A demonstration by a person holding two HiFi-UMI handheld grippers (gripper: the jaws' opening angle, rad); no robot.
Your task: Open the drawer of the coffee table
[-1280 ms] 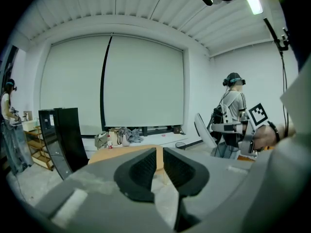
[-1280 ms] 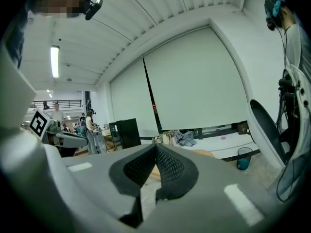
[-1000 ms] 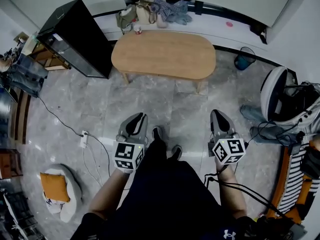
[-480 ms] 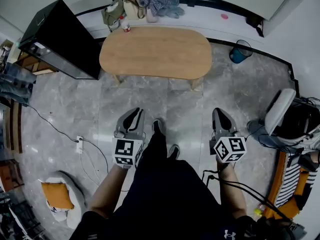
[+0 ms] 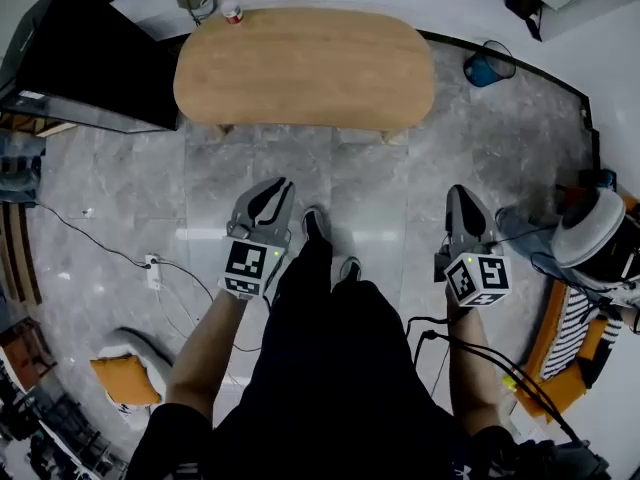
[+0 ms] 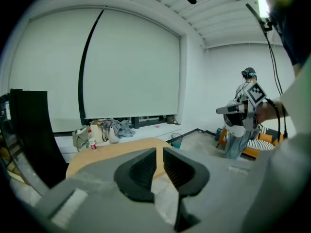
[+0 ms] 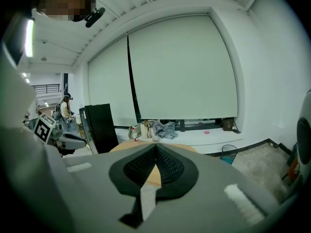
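Observation:
The coffee table (image 5: 305, 68) has an oval wooden top and stands ahead of me near the window ledge; no drawer shows in any view. My left gripper (image 5: 275, 186) hangs over the floor short of the table's near edge, its jaws a narrow gap apart with nothing between them. My right gripper (image 5: 461, 190) is level with it at the right, jaws shut and empty. In the left gripper view the gripper (image 6: 160, 152) points at the table (image 6: 97, 154). In the right gripper view the shut gripper (image 7: 156, 147) faces the table (image 7: 124, 148).
A black cabinet (image 5: 80, 68) stands left of the table. A small bottle (image 5: 230, 8) sits at the table's far left corner. A blue bin (image 5: 487, 66) is at the right. A power strip (image 5: 152, 268) with cables lies on the floor at the left. My shoes (image 5: 315, 226) are between the grippers.
I have stepped toward the table, which now sits closer and larger in the head view. Both grippers came forward and sank a little. Their jaws look unchanged.

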